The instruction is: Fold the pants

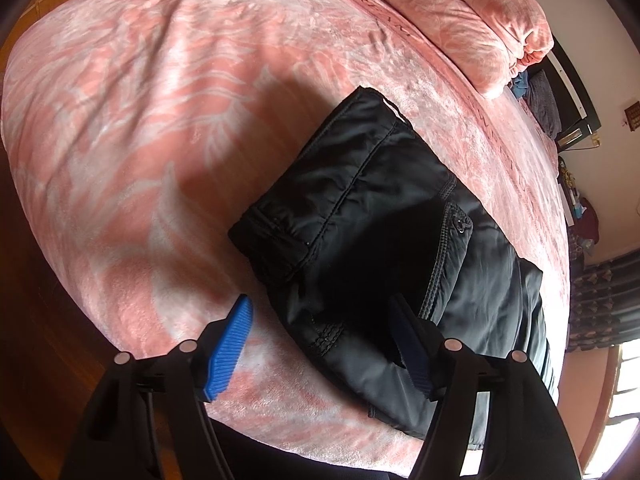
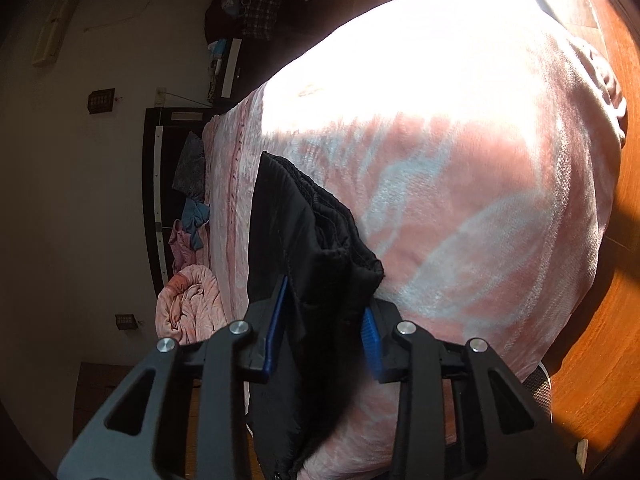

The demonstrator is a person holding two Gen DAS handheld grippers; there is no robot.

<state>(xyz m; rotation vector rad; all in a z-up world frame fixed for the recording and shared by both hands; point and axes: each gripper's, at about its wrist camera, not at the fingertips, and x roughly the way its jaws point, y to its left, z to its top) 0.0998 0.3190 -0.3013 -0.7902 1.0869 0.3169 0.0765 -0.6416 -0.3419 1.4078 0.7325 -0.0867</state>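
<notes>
The black pants (image 1: 372, 216) lie folded into a compact stack on the pink bed cover, with a snap pocket and seams showing on top. My left gripper (image 1: 320, 320) hovers open just above the stack's near corner, with the blue pads (image 1: 230, 348) wide apart and holding nothing. In the right wrist view the black pants (image 2: 304, 240) run between the two blue pads. My right gripper (image 2: 326, 308) has its jaws around the thick folded edge of the pants and grips it.
The pink floral bed cover (image 1: 160, 120) spreads all around the pants. A rolled pink blanket (image 1: 472, 20) lies at the far end of the bed. A dark headboard (image 2: 154, 200) and loose clothes (image 2: 192, 216) sit by the wall. Wooden floor (image 2: 600, 340) borders the bed.
</notes>
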